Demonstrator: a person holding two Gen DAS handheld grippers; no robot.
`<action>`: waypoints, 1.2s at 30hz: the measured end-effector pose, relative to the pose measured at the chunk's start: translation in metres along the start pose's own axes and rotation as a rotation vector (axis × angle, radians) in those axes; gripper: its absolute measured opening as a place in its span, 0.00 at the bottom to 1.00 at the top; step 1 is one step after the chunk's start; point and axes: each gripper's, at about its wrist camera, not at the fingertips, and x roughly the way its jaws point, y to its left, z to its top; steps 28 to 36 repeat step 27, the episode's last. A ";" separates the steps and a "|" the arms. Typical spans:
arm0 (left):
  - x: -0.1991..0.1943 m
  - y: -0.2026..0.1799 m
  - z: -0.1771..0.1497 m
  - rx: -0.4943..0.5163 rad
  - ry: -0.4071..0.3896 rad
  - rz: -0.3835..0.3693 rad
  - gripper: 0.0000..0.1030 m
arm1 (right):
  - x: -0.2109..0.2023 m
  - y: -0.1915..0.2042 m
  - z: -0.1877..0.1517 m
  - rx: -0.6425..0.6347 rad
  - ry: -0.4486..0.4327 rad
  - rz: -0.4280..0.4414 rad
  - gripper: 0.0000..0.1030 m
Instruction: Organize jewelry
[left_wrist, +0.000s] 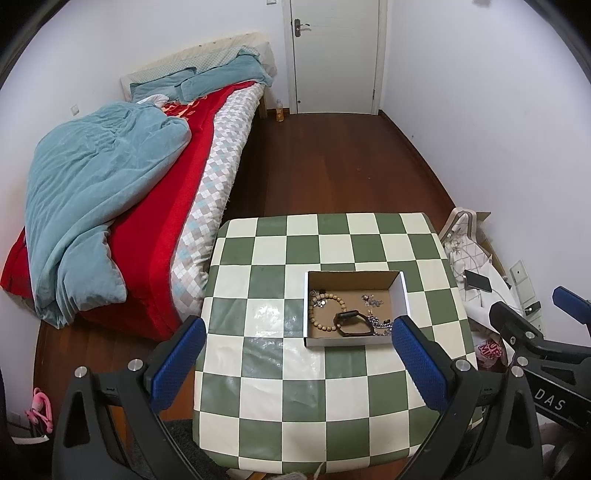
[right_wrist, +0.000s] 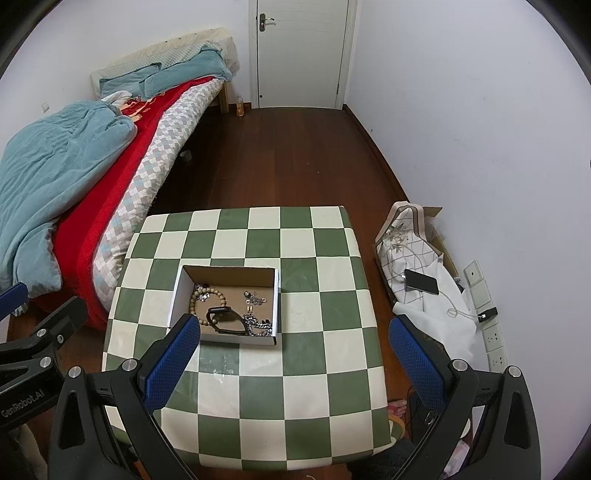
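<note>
A shallow cardboard box (left_wrist: 400, 291) (right_wrist: 177, 291) stands on the green-and-white checkered table (left_wrist: 266, 398) (right_wrist: 295, 398). Inside lie a wooden bead bracelet (left_wrist: 320, 324) (right_wrist: 192, 300), a black watch (left_wrist: 352, 323) (right_wrist: 225, 316), a silver chain (left_wrist: 382, 328) (right_wrist: 258, 325) and small silver pieces (left_wrist: 371, 300) (right_wrist: 254, 297). My left gripper (left_wrist: 299, 362) is open and empty, held above the table's near side in front of the box. My right gripper (right_wrist: 295, 362) is open and empty, to the right of the box. Each gripper shows at the edge of the other's view.
A bed (left_wrist: 177, 192) with a red cover and blue duvet lies left of the table. Right of the table, a phone (right_wrist: 421, 282) on a charging cable rests on white cloth (right_wrist: 436, 306) by wall sockets. A bottle (right_wrist: 240, 107) stands near the white door (right_wrist: 303, 51).
</note>
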 end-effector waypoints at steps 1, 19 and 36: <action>-0.001 0.000 0.000 0.000 0.000 -0.001 1.00 | -0.001 0.000 0.000 -0.001 0.000 0.000 1.00; -0.007 0.006 -0.005 -0.001 -0.006 0.004 1.00 | -0.004 0.006 0.000 -0.008 -0.003 0.009 1.00; -0.011 0.010 -0.005 -0.016 -0.003 -0.004 1.00 | -0.004 0.007 -0.001 -0.009 -0.005 0.008 1.00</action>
